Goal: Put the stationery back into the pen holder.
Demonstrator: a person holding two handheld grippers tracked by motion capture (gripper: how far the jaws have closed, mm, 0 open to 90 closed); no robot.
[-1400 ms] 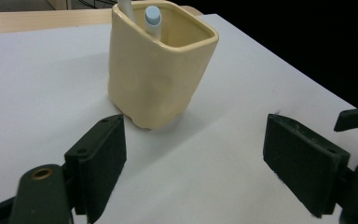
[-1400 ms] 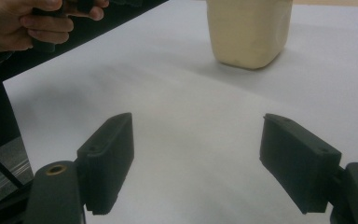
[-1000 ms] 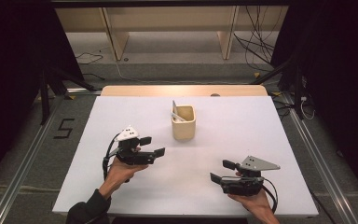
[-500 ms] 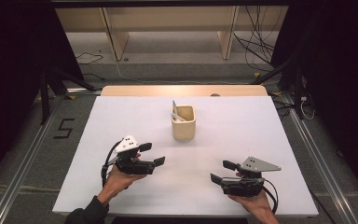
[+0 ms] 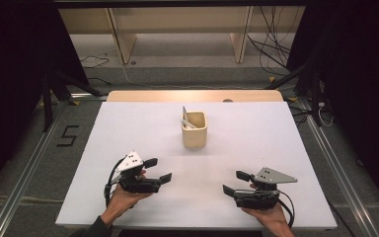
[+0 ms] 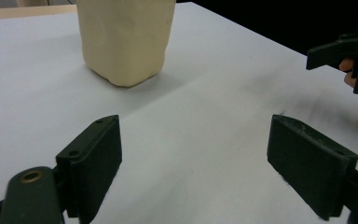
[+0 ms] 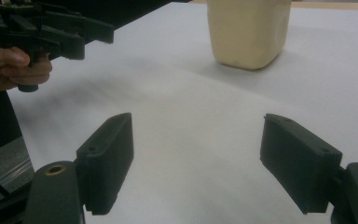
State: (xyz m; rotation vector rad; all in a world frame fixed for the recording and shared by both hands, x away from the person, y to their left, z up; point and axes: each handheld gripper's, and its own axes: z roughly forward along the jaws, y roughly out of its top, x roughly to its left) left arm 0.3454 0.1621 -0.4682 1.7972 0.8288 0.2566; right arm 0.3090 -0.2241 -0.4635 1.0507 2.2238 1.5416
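Left hand-held gripper (image 5: 159, 170) sits low over the near-left part of the white surface (image 5: 256, 143), jaws spread wide with nothing between them. Right hand-held gripper (image 5: 231, 182) is the same at near-right: jaws spread, holding nothing. We hold both from the near edge, and they point inward toward each other with bare surface between them.

We see the cream square cup (image 5: 194, 129) standing upright at the middle of the surface, a bit toward the far side, well apart from both grippers. Flat light-coloured sticks (image 5: 185, 118) stand in it, leaning to the left rim; we cannot tell what they are.

In the left gripper view the cup (image 6: 126, 39) is ahead and left of centre, beyond the spread jaws, and the right gripper (image 6: 349, 60) shows at the right edge. In the right gripper view the cup (image 7: 248, 31) is ahead and right of centre, and the left gripper (image 7: 86, 35) with its hand (image 7: 14, 65) shows at upper left.

A wooden strip (image 5: 192, 96) runs along the far edge of the surface. Past it are wooden shelf legs (image 5: 118, 37) and loose cables (image 5: 271, 34) on the floor. A "5" marking (image 5: 68, 136) is on the floor to the left.
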